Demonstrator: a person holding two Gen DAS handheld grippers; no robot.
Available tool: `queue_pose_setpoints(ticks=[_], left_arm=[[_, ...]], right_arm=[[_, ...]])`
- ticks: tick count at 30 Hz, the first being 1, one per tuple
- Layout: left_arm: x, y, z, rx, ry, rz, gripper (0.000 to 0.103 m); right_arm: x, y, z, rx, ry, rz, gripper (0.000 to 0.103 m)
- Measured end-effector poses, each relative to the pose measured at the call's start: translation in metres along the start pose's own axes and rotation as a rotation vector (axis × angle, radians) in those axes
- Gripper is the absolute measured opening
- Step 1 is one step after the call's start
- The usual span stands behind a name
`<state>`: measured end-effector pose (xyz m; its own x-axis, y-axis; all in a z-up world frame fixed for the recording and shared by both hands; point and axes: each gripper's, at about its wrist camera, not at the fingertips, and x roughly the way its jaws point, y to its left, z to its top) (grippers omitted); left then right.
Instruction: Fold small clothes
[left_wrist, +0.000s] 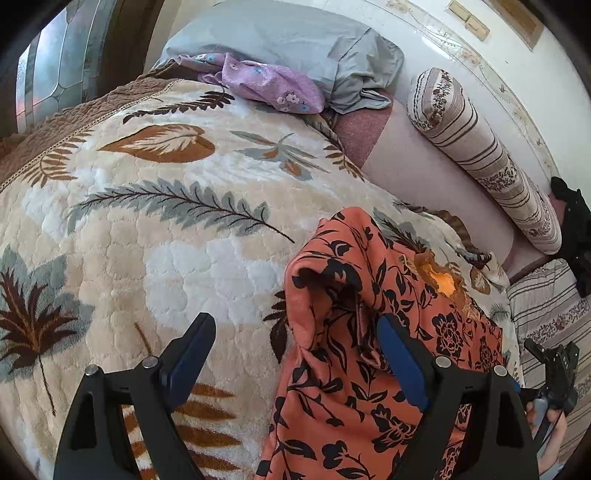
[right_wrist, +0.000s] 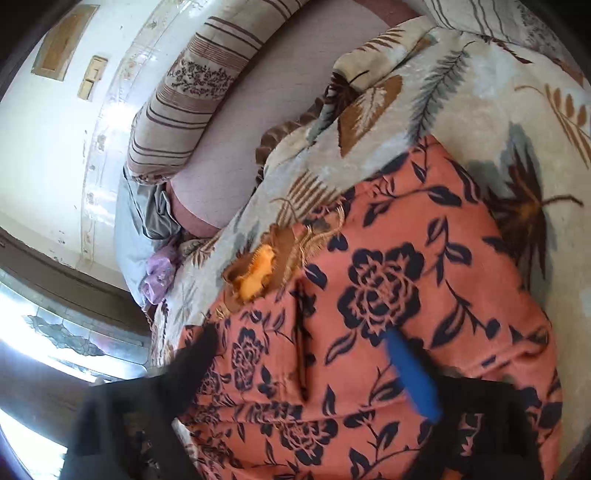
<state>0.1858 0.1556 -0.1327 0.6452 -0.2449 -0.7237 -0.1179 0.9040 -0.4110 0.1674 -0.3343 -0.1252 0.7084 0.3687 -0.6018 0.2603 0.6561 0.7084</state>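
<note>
An orange garment with a black flower print (left_wrist: 354, 332) lies on the leaf-patterned blanket (left_wrist: 166, 221), with one bunched fold raised. My left gripper (left_wrist: 295, 332) is open, its jaws wide apart; the right finger (left_wrist: 400, 354) touches the raised fold and the left finger (left_wrist: 192, 343) is over bare blanket. In the right wrist view the same garment (right_wrist: 388, 295) lies spread under my right gripper (right_wrist: 303, 354), which is open above the cloth, with its blue pad (right_wrist: 410, 373) close to it. A torn orange patch (right_wrist: 255, 273) shows in the blanket at the garment's edge.
A grey pillow (left_wrist: 288, 40) and a purple flowered cloth (left_wrist: 269, 85) lie at the bed's far end. A striped bolster (left_wrist: 480, 151) runs along the white wall. A black item (left_wrist: 572, 229) sits at the right. The right gripper's body (left_wrist: 554, 373) shows at the lower right.
</note>
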Motion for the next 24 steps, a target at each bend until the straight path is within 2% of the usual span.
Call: queue_pose_setpoints(ticks=[4, 5, 7, 9, 10, 11, 12, 13, 15, 19, 21, 24], left_arm=[[-0.006, 0.001, -0.006, 0.022, 0.007, 0.011, 0.089], [-0.009, 0.002, -0.007, 0.025, 0.002, 0.014, 0.089], [-0.013, 0.006, -0.006, 0.017, -0.006, 0.021, 0.089], [-0.012, 0.009, -0.003, -0.001, 0.000, 0.025, 0.089], [-0.011, 0.010, -0.002, -0.010, 0.004, 0.022, 0.089], [-0.010, 0.011, 0.000, -0.018, 0.006, 0.018, 0.089], [-0.008, 0.011, 0.002, -0.022, 0.009, 0.018, 0.089], [-0.006, 0.011, 0.003, -0.025, 0.016, 0.018, 0.089], [-0.002, 0.009, 0.006, -0.029, 0.030, 0.010, 0.089], [-0.003, 0.003, 0.009, -0.070, 0.047, -0.056, 0.089], [-0.004, -0.002, 0.006, -0.138, 0.069, -0.145, 0.089], [0.002, -0.009, -0.006, -0.315, 0.107, -0.349, 0.089]], right_arm=[[0.027, 0.006, -0.009, 0.004, 0.106, 0.111, 0.097], [0.037, 0.015, -0.012, -0.019, 0.143, 0.112, 0.097], [0.052, 0.029, -0.024, -0.079, 0.174, 0.075, 0.096], [0.073, 0.041, -0.033, -0.152, 0.223, -0.007, 0.094], [0.083, 0.048, -0.037, -0.198, 0.237, -0.050, 0.079], [0.091, 0.056, -0.040, -0.258, 0.256, -0.094, 0.036], [0.100, 0.066, -0.045, -0.329, 0.288, -0.157, 0.017], [0.103, 0.074, -0.049, -0.377, 0.297, -0.187, 0.016], [0.094, 0.097, -0.051, -0.499, 0.261, -0.239, 0.015], [0.035, 0.125, -0.021, -0.569, 0.100, -0.241, 0.015], [0.003, 0.126, -0.003, -0.581, 0.015, -0.267, 0.015], [-0.032, 0.102, 0.020, -0.543, -0.055, -0.306, 0.015]])
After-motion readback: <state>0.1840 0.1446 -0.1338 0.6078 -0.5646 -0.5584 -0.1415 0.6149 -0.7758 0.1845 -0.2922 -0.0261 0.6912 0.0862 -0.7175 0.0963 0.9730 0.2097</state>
